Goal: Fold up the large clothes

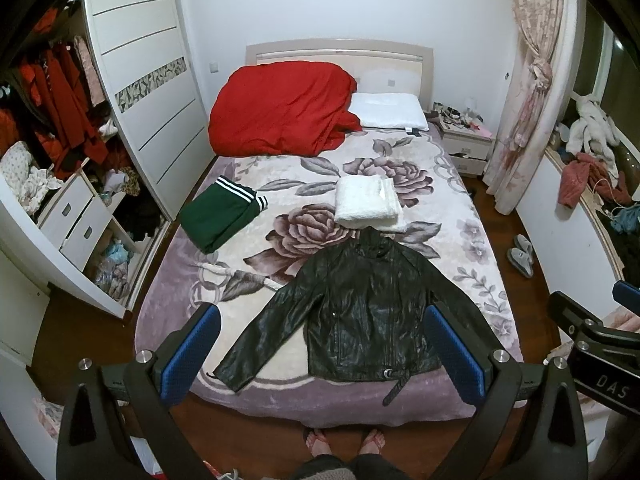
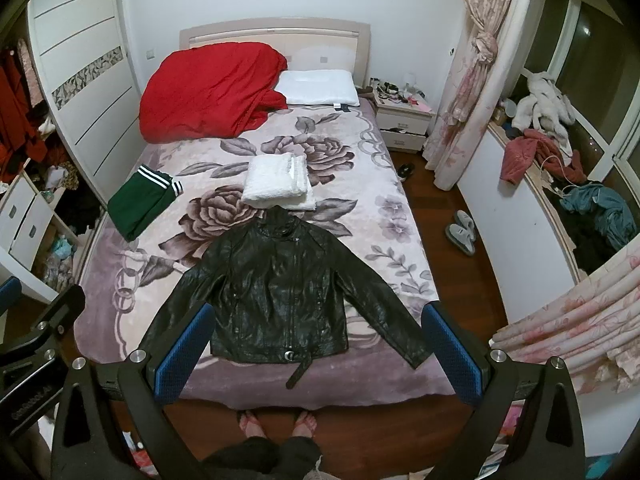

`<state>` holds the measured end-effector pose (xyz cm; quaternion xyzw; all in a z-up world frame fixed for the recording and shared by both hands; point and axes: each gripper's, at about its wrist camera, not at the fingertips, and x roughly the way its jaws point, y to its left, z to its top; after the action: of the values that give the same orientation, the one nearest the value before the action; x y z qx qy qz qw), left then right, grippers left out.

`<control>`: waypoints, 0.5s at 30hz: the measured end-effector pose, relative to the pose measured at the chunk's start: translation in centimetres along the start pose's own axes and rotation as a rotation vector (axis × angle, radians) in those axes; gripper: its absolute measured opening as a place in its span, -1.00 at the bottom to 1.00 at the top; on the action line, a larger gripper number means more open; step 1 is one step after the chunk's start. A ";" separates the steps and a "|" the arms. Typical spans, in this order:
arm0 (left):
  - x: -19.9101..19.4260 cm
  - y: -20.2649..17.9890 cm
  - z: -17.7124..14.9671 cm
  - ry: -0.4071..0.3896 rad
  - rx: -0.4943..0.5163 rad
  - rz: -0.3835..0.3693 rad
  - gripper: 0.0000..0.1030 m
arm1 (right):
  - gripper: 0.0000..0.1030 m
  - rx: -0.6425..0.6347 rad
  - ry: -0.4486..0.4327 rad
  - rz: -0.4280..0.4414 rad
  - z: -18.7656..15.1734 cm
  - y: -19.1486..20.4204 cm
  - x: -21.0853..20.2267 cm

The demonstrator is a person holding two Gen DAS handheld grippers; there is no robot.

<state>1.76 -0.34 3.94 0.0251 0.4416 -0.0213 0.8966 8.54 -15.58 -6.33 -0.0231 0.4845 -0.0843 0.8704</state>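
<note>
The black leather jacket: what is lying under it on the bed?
The black leather jacket lies spread flat on the floral blanket. Its collar reaches the edge of the folded white towel; whether they overlap is unclear. Anything beneath its body is hidden.

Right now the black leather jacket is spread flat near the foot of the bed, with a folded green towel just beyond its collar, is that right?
Nearly. The black leather jacket is spread flat near the foot of the bed, but the folded towel just beyond its collar is white, not green. The green thing is a separate folded garment with white stripes, off to the left. The right wrist view shows this plainly.
</note>
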 end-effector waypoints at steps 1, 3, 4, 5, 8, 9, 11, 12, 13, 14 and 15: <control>-0.1 -0.1 0.5 -0.001 0.000 0.000 1.00 | 1.00 0.000 0.000 0.000 0.0 0.0 0.0; 0.0 -0.1 0.4 -0.002 -0.001 0.001 1.00 | 1.00 0.001 -0.001 0.002 0.2 0.0 -0.1; 0.0 0.0 0.1 -0.001 -0.001 0.000 1.00 | 1.00 -0.001 -0.001 0.000 -0.1 0.0 0.0; 0.0 0.0 -0.1 -0.003 -0.001 0.000 1.00 | 1.00 -0.001 -0.002 -0.001 -0.1 0.0 0.0; 0.0 0.0 -0.1 -0.003 -0.003 -0.001 1.00 | 1.00 0.001 0.000 0.002 0.1 0.0 0.0; 0.0 0.0 -0.2 -0.004 -0.001 -0.001 1.00 | 1.00 0.000 -0.001 0.001 0.1 0.0 -0.1; -0.1 0.1 -0.2 -0.005 -0.002 -0.001 1.00 | 1.00 0.000 -0.002 0.000 -0.1 0.0 0.0; 0.0 0.1 -0.2 -0.005 -0.002 -0.002 1.00 | 1.00 0.000 -0.001 0.001 0.1 0.0 -0.1; -0.1 0.0 -0.1 -0.006 -0.003 0.000 1.00 | 1.00 0.000 -0.002 0.000 -0.1 0.1 0.0; -0.1 -0.1 0.0 -0.007 -0.002 0.001 1.00 | 1.00 0.000 -0.003 0.000 -0.2 0.1 0.0; -0.1 -0.1 0.1 -0.007 -0.002 0.000 1.00 | 1.00 0.000 -0.004 0.000 0.1 0.0 -0.1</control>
<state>1.74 -0.42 4.08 0.0243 0.4384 -0.0208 0.8982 8.52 -15.54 -6.19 -0.0233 0.4830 -0.0841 0.8713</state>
